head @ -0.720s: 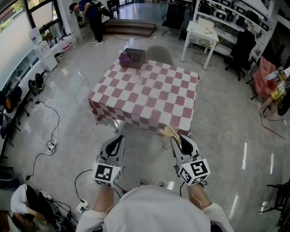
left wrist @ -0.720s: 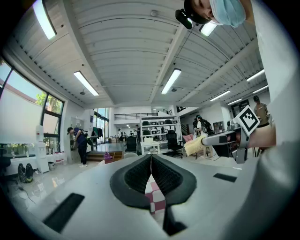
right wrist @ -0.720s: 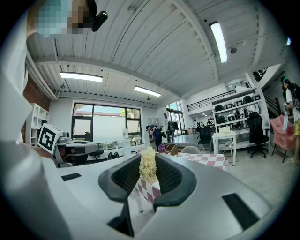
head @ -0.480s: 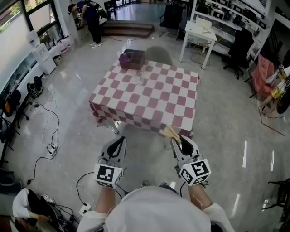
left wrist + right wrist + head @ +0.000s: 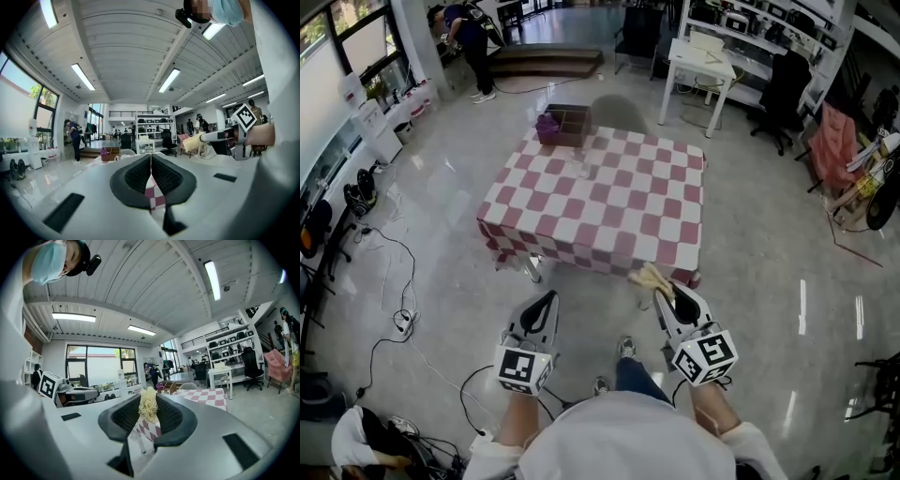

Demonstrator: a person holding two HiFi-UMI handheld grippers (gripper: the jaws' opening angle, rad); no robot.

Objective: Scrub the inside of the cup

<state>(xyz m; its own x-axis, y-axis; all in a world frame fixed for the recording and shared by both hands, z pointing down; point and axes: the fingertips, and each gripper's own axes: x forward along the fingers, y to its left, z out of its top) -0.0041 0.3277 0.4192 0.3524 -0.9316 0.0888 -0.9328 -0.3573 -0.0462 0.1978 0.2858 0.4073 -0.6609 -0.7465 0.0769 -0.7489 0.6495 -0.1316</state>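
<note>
A pale, stringy scrubber (image 5: 148, 409) is clamped between the ribbed black pads of the right gripper (image 5: 668, 292), its frayed tuft pointed forward, presumably so it can be pushed into a cup. The left gripper (image 5: 547, 302) is closed on nothing, probably so that it is free to steady the cup. Both are held low, well apart from the table (image 5: 609, 216), which is draped in a red-and-white checked cloth. A small clear object (image 5: 582, 167) near its far side may be the cup, though it is too small to be sure.

A shoe (image 5: 624, 348) and a blue trouser leg (image 5: 637, 375) have come into view on the floor (image 5: 441, 281), between the left gripper (image 5: 545, 299) and the right gripper (image 5: 668, 291).
</note>
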